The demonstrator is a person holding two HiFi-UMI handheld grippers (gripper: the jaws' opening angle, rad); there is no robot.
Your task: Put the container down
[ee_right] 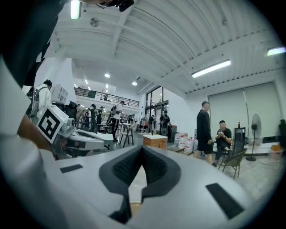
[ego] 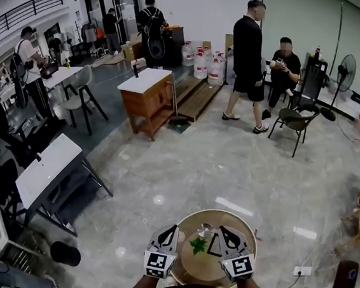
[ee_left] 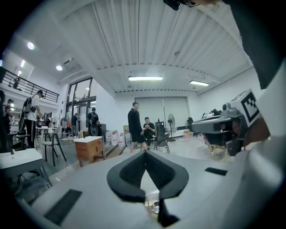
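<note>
We hold both grippers at six o'clock in the head view, above a round wooden table (ego: 213, 268). The left gripper (ego: 173, 228) (ee_left: 144, 153) has its jaws pressed together on nothing. The right gripper (ego: 223, 228) (ee_right: 142, 148) also has its jaws meeting at the tips, empty. The small shiny container (ego: 205, 228) (ee_left: 154, 206) stands on the table between the two grippers, at twelve o'clock from a green sprig (ego: 197, 244).
</note>
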